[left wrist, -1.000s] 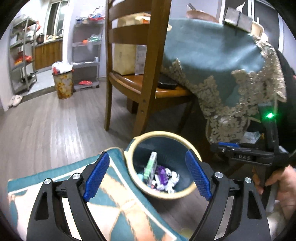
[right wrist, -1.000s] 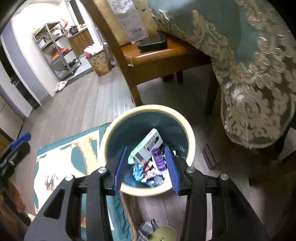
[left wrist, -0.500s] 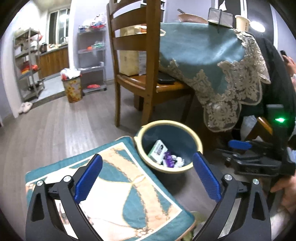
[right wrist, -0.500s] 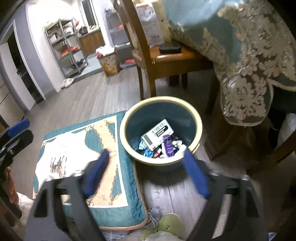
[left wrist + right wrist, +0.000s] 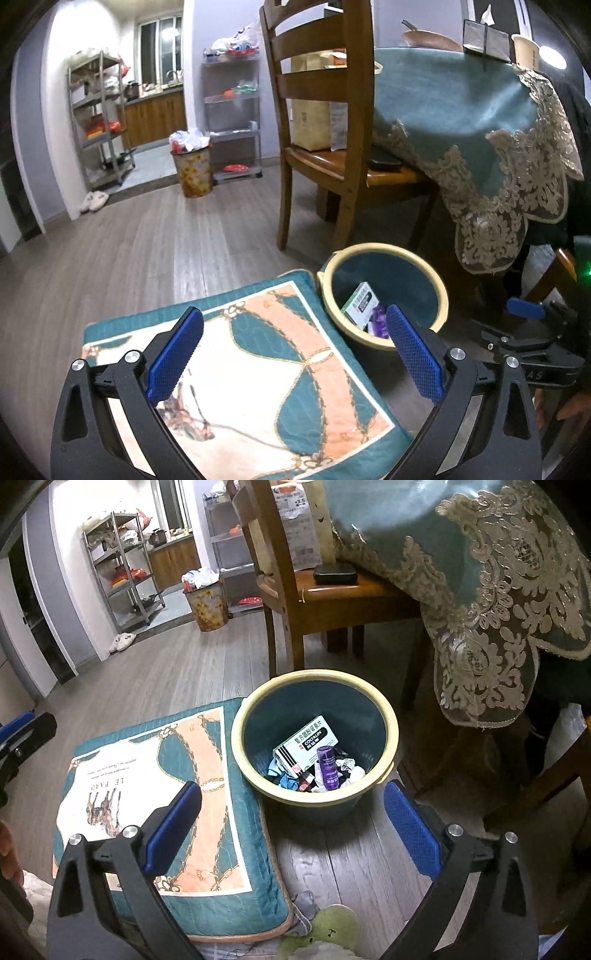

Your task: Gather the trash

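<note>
Both grippers stand with jaws wide apart and nothing between them: the left gripper (image 5: 293, 354) hangs over the patterned cushion (image 5: 258, 376), the right gripper (image 5: 291, 827) over bare floor just short of the bin (image 5: 314, 797). The task's things, the trash, lie at the bottom of that yellow-rimmed bin: a white-and-green medicine box (image 5: 306, 744), a purple bottle (image 5: 327, 766) leaning beside it, and crumpled wrappers around them. From the right tool the bin sits just ahead, between the lines of its fingers; from the left tool it lies ahead and off to the right, touching the cushion's edge. Judgement: the drop looks finished, and the step in hand is pulling clear and looking for the next piece. To do it well, keep both jaws spread, back off without clipping the rim, and sweep the floor near the chair (image 5: 332, 155) and under the tablecloth (image 5: 480, 140); no loose litter shows on the floor in these views. A green soft thing (image 5: 325, 930) lies just below the right tool; I cannot tell whether it counts as trash. Against a second ago: the right jaws have just been opening, from narrow and poised over the bin's mouth to full spread; the left jaws have also been opening, only slightly. Both tools have drawn back, so the bin appears smaller and farther ahead.
</note>
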Motion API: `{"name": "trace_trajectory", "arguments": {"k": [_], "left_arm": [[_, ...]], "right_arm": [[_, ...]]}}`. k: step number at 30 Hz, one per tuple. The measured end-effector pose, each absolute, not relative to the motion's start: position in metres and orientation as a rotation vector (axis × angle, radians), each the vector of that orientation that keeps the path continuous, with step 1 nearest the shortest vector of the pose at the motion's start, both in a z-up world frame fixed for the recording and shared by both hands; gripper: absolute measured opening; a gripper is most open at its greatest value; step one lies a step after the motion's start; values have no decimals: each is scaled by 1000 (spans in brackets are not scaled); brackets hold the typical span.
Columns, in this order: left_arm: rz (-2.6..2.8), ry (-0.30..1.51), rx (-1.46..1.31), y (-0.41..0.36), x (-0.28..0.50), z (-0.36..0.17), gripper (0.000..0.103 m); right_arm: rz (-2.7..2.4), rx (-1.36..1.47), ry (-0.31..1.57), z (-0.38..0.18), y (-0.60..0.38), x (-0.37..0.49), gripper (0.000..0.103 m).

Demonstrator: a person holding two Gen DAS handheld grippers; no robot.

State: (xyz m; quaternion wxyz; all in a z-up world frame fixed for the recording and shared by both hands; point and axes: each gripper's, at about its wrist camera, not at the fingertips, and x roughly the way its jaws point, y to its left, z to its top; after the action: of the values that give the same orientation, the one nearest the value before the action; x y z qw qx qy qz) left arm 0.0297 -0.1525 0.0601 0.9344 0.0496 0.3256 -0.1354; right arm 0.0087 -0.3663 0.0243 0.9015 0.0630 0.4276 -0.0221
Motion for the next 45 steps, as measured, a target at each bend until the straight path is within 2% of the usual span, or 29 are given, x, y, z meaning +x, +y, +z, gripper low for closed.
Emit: {"name": "trace_trajectory", "arguments": {"k": [45], "left_arm": [[-296, 657, 143, -174, 26, 58, 98]], "right_arm": [[-67, 146, 919, 18, -367, 8, 97]]}}
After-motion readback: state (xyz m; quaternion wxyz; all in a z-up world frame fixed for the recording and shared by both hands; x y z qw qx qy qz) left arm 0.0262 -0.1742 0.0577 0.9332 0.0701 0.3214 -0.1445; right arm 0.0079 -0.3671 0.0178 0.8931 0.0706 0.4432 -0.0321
